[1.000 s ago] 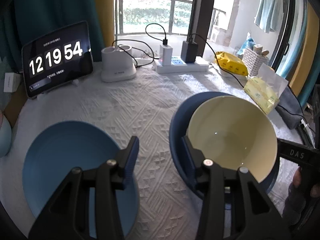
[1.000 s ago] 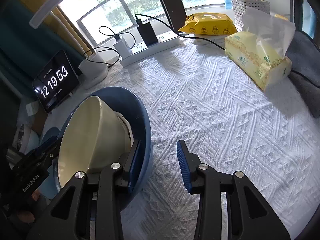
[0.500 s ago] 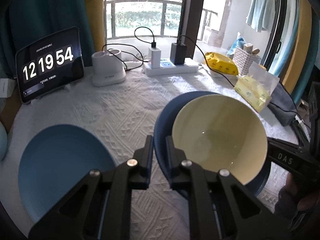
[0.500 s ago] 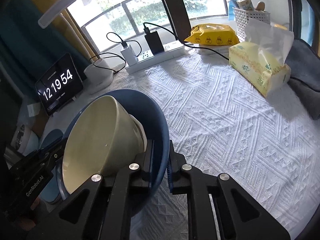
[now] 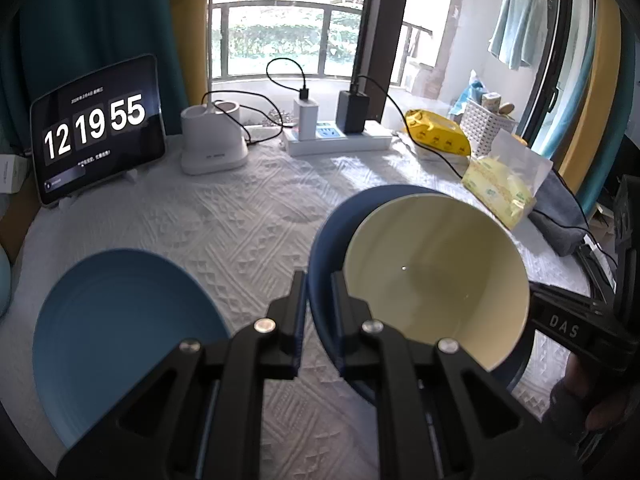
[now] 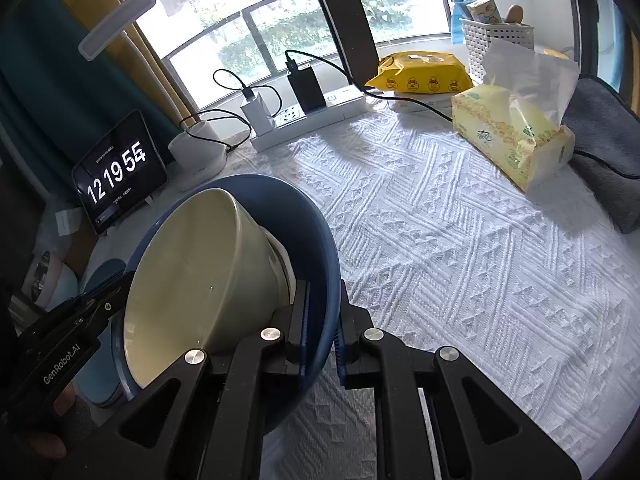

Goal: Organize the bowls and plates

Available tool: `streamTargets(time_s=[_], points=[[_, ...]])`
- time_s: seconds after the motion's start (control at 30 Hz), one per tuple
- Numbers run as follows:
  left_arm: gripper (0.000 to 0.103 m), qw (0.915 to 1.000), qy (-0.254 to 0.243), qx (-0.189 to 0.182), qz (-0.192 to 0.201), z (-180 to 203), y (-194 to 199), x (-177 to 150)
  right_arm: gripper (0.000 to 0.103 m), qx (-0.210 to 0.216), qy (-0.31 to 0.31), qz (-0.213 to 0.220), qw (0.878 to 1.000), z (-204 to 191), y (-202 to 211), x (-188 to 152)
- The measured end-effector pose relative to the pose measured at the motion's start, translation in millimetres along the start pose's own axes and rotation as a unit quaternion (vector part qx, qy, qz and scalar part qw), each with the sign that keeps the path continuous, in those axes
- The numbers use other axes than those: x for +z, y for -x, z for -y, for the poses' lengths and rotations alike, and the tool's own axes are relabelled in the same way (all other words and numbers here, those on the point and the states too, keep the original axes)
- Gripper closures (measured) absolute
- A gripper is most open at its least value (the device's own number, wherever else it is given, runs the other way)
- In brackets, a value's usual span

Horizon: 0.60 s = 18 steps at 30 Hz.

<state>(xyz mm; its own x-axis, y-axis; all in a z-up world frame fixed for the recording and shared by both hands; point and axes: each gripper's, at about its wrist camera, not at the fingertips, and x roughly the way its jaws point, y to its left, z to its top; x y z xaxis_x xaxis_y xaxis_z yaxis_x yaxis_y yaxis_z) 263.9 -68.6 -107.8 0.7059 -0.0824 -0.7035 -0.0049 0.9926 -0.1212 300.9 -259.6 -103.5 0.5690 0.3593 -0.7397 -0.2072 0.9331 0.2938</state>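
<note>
A cream bowl [image 5: 432, 276] sits nested in a dark blue bowl [image 5: 326, 248], and the pair leans on the white cloth. My left gripper [image 5: 318, 280] is shut on the blue bowl's left rim. In the right wrist view my right gripper [image 6: 324, 308] is shut on the opposite rim of the blue bowl [image 6: 304, 216], with the cream bowl [image 6: 200, 280] tipped away from it. A lighter blue plate [image 5: 120, 320] lies flat on the left. One finger [image 5: 560, 322] of the right gripper shows at the bowl's far side.
A tablet clock [image 5: 96, 128], a white charging dock [image 5: 212, 148] and a power strip [image 5: 340, 140] with cables line the back. A tissue box [image 6: 516, 136], a yellow wipes pack [image 6: 416, 74], a white basket [image 6: 496, 36] and a grey cloth [image 6: 604, 140] sit at the right.
Both grippers went from open to shut, each pinching a side of the dark blue bowl's rim. The bowls now look slightly more tilted.
</note>
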Motion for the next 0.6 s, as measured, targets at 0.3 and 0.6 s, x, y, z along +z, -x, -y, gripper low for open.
streamTargets(time_s=[0.3, 0.6], points=[[0.093, 0.9999, -0.002, -0.012, 0.002, -0.4, 7.1, -1.3, 0.090, -0.001, -0.002, -0.003, 1.000, -1.0, 5.4, -0.2], [0.093, 0.9995, -0.003, -0.026, 0.016, -7.3, 20.4, -1.0, 0.090, -0.001, 0.002, 0.006, 1.000, -9.6, 16.1, -2.8]])
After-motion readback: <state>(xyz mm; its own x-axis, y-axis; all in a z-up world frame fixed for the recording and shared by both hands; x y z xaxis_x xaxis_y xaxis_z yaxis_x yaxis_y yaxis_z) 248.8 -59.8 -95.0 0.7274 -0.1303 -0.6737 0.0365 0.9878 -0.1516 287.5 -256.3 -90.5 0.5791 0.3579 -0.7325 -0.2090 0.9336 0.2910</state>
